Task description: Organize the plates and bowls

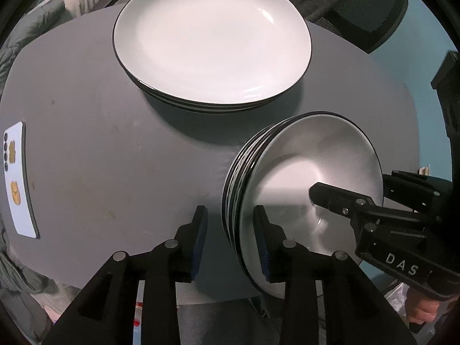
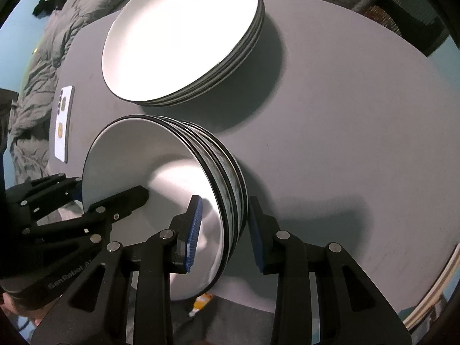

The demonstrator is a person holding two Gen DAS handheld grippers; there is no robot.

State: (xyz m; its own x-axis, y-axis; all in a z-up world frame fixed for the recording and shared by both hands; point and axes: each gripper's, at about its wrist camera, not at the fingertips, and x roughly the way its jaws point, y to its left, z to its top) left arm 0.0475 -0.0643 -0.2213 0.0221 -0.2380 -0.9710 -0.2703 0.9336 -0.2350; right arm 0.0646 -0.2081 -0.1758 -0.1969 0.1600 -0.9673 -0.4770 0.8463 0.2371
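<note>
A stack of bowls (image 2: 172,189) is tipped on edge at the near side of the grey table (image 2: 330,115), just in front of a flat stack of white plates (image 2: 184,37). Both tools straddle the bowls' rims: the right tool (image 2: 224,230) and left tool (image 1: 231,240) stand wide, pads not visibly clamped. A phone (image 1: 18,178) lies well apart.

plates (image 1: 212,40): white, dark-rimmed, stacked flat on table
bowls (image 1: 313,178): nested stack, same colours, tipped on edge, just beside plates
</note>
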